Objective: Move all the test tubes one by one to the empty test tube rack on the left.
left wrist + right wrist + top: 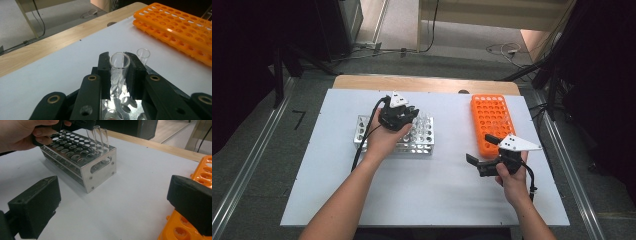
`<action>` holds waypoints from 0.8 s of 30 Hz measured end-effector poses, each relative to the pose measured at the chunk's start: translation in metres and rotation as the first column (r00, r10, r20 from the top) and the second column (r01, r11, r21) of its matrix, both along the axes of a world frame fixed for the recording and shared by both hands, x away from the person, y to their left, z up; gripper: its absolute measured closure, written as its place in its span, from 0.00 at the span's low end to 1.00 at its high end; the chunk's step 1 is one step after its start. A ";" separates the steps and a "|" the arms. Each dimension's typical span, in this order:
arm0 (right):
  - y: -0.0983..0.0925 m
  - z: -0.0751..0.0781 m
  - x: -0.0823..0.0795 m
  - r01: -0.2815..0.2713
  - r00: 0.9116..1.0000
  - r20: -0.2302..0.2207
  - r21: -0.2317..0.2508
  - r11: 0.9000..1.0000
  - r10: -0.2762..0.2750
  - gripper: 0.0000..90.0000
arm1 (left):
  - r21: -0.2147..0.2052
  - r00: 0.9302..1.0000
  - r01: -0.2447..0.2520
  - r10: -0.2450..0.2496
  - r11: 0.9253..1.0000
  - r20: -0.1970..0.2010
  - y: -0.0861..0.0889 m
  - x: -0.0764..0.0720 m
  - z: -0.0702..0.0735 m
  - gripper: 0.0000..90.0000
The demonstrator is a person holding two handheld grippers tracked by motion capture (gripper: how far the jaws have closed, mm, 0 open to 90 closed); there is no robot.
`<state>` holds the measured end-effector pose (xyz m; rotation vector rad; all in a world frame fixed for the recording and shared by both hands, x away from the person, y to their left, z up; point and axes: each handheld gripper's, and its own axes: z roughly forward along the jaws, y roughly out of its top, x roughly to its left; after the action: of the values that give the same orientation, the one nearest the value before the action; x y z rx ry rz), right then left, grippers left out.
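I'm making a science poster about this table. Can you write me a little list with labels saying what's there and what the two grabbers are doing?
surface: white table top
metal rack: silver, many round holes, on the left side of the table
orange rack: plastic, lies on the right side, its holes look empty
glass tube: clear, stands tilted in the metal rack
second tube: clear, stands in the rack just beyond the first
left gripper: shut on the glass tube near its rim
right gripper: jaws wide open, nothing between them, beside the orange rack

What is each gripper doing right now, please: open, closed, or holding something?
Left gripper: closed on a clear test tube standing in the metal rack.
Right gripper: open, holding nothing, beside the orange rack.
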<state>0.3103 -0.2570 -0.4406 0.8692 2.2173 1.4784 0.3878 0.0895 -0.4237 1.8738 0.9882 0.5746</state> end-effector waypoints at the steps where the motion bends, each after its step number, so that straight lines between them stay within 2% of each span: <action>1: 0.000 0.000 0.000 0.001 1.000 0.001 -0.001 1.000 -0.001 0.00 | -0.002 1.000 0.000 0.000 1.000 -0.002 0.000 0.000 0.000 0.84; 5: 0.000 0.000 0.000 0.001 1.000 0.001 -0.002 1.000 -0.001 0.00 | -0.014 1.000 -0.001 0.001 1.000 -0.024 0.000 0.002 -0.001 0.83; 8: 0.000 0.000 0.000 0.000 1.000 0.001 -0.001 1.000 0.000 0.00 | -0.008 0.999 -0.010 0.009 1.000 -0.048 -0.001 0.003 -0.004 0.83; 15: 0.000 0.000 0.000 0.000 1.000 0.001 -0.003 1.000 0.000 0.00 | 0.011 0.998 -0.011 0.011 1.000 -0.059 -0.002 0.003 -0.007 0.82; 19: 0.000 0.000 0.001 0.001 1.000 0.002 -0.005 1.000 -0.001 0.00 | 0.017 0.997 -0.012 0.014 1.000 -0.082 -0.003 0.003 -0.008 0.81; 24: 0.000 0.000 0.000 0.001 1.000 0.001 -0.003 1.000 -0.001 0.00 | 0.017 0.996 -0.018 0.019 1.000 -0.084 -0.002 0.002 -0.009 0.79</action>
<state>0.3106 -0.2570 -0.4407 0.8682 2.2170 1.4738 0.3902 0.0880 -0.4326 1.9183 1.0594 0.5195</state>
